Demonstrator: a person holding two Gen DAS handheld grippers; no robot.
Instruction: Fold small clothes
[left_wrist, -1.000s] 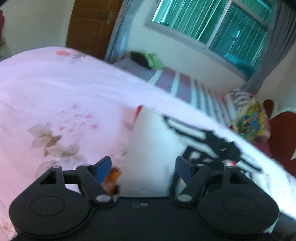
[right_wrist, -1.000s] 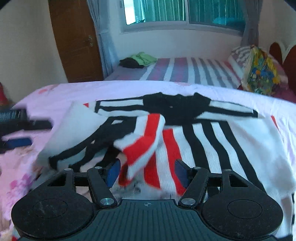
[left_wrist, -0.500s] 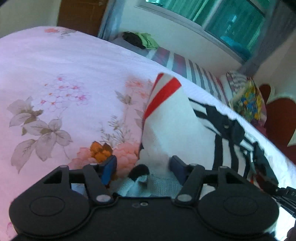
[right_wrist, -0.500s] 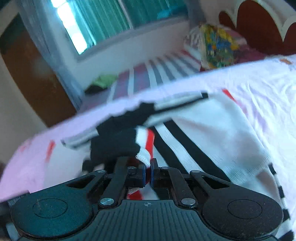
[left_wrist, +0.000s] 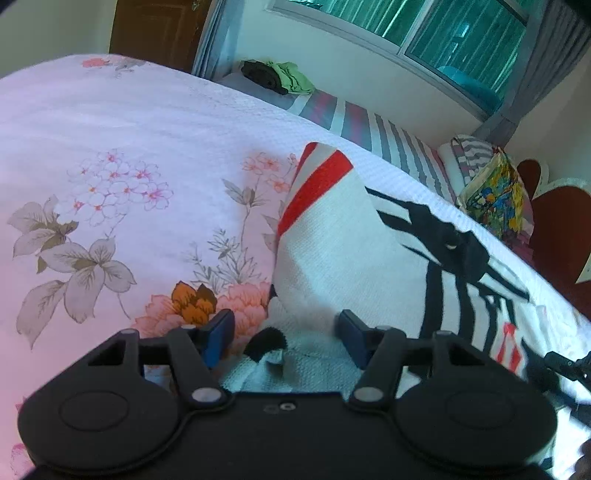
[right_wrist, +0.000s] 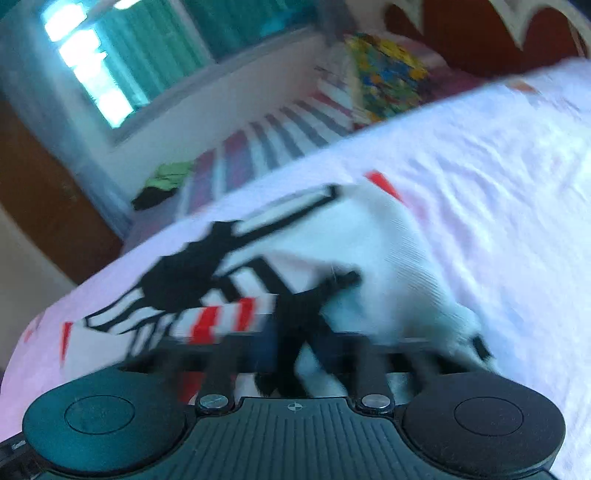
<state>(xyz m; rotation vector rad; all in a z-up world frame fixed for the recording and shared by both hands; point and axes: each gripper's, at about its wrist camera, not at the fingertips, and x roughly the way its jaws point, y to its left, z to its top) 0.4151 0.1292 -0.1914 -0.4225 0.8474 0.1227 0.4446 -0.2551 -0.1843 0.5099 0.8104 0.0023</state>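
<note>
Lying on the bed, the shirt sits between the left gripper's spread fingers; the right gripper's are blurred, state unclear.

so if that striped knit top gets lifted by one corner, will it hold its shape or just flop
Likely floppy: the striped knit top already drapes in soft folds on the floral bedsheet. Probably light for its size, being a thin-looking knit. It may cling more than slide, since both fabrics look textured. The left gripper straddles its edge, fingers apart.
</note>
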